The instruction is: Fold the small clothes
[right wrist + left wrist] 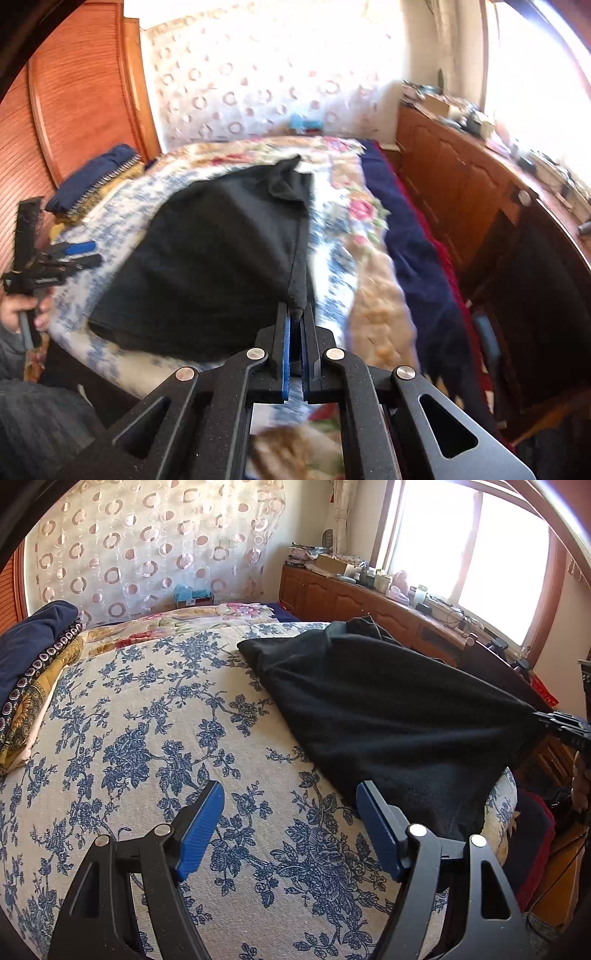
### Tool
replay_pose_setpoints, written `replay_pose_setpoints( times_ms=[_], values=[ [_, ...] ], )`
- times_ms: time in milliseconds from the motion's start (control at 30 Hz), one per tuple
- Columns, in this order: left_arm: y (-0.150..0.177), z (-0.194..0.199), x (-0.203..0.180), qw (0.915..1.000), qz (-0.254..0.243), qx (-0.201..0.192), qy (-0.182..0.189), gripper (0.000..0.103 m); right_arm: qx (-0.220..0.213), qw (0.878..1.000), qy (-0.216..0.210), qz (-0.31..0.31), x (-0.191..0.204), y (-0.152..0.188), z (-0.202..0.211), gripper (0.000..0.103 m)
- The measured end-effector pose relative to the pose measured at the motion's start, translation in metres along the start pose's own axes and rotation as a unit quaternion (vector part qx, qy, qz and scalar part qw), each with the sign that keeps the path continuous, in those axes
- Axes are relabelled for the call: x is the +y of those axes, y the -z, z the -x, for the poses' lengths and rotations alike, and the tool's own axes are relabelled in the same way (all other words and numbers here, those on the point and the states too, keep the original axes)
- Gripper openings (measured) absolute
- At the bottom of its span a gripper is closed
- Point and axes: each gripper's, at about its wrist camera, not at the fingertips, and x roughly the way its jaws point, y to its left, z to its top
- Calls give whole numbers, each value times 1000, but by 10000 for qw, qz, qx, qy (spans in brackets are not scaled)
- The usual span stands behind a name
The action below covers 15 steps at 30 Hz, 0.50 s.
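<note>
The black garment (pixel 388 716) lies spread over the right half of the left wrist frame, on the bed (pixel 155 709) with its blue floral cover. One corner of the cloth is pulled taut toward the right edge of that frame, where the right tool (pixel 543 716) pinches it. In the right wrist view the same tool (pixel 294 314) sits at lower centre with its blue pads pressed together on a seamed edge of the garment (pixel 221 251), which rises from the clamp toward the frame's middle.

The left tool (pixel 290 794) occupies the bottom of its own frame, its two blue pads held wide apart above the bedcover, with nothing between them; its right finger lies just beside the garment's near edge. In the right wrist view it appears at the far left (pixel 83 254), held by a hand (pixel 22 310); this part of the picture is blurred, so the gap between its fingers is hard to judge there.

A stack of folded clothes (pixel 33 672), navy on top, rests at the upper left of the bed. A wooden cabinet (pixel 362 602) runs along the upper right under the window (pixel 472 546).
</note>
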Motion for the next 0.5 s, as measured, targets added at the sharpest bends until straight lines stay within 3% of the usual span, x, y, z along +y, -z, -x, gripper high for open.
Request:
replay_pose_setpoints(
  times_ms=[233,500],
  values=[
    [-1,-2,-1,10000,-10,11,3,75,252,9995,144,-143,-9,1,-19,4],
    [-8,0,5,10000,41,-68,-46,75,-270,9992,50,-291,2,-17,-17,40]
  ],
)
